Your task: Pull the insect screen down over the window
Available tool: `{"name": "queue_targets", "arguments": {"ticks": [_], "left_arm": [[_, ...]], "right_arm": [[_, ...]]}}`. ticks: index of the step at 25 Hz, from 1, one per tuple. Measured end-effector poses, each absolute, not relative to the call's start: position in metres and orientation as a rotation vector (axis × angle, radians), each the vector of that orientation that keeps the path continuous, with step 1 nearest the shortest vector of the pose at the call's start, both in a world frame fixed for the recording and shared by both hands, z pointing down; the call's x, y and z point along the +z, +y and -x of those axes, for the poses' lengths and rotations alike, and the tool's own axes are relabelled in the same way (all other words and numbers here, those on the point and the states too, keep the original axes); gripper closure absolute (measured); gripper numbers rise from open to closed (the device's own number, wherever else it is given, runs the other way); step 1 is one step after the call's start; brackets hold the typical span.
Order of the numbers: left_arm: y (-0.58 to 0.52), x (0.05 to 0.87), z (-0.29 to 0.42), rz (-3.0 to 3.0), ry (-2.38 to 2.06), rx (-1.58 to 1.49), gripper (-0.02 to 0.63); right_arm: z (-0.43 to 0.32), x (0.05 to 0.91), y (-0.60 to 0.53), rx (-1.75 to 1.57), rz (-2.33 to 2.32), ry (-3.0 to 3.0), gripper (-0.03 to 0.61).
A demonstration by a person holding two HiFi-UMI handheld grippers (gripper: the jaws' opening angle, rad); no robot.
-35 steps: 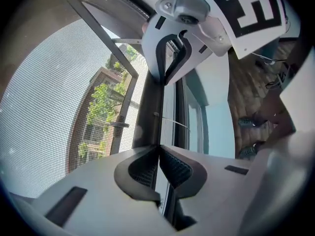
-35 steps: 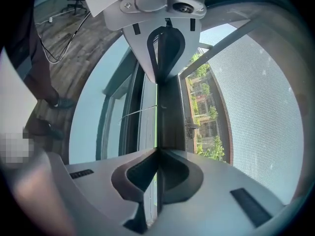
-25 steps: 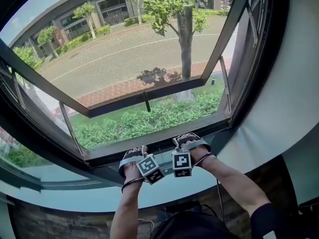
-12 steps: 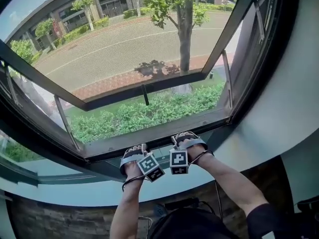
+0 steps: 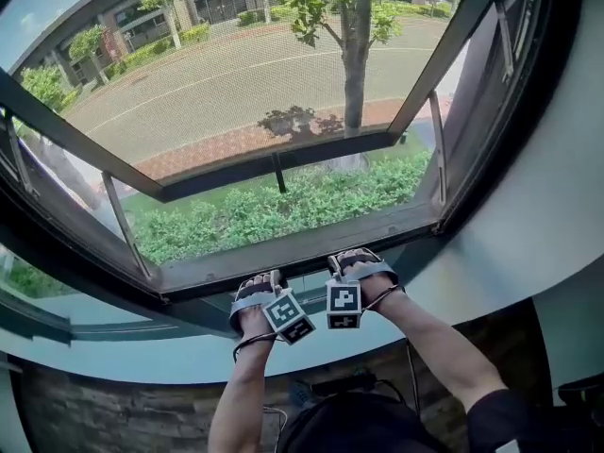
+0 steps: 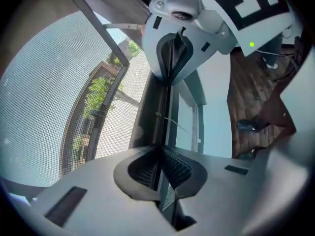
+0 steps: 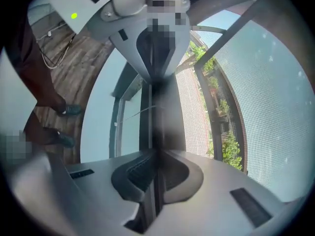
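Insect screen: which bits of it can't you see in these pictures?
- Head view: the top of the screen is cut off by the picture's upper edge.
- Head view: the spot where the left tongs and right tongs pinch the bottom bar is hidden by the hands and marker cubes.
- Right gripper view: the bottom bar between the tongs is blurred.

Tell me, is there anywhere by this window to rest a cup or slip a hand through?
The pale sill lies bare left of the left tool and right of the right tool. The middle is crowded: both tools clamp the screen bar side by side. Mesh covers the opening, so no hand passes.
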State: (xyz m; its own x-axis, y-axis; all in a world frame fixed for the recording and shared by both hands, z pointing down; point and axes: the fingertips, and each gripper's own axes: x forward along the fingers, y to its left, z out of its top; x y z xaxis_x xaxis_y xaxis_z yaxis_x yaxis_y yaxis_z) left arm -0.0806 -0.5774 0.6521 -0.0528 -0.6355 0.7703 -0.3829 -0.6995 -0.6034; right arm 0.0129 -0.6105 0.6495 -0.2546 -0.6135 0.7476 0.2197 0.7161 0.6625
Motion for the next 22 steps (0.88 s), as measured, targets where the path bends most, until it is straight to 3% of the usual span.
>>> {"name": "queue_targets", "arguments": {"ticks": [22], "left_arm": [[-0.5729,0.6541,0.0800,2.011,1.125,-1.809,0.588]], "right_arm": [[-0.0145,0.6500,-0.6049,-0.791,-0.340,-1.710,0.561]]}}
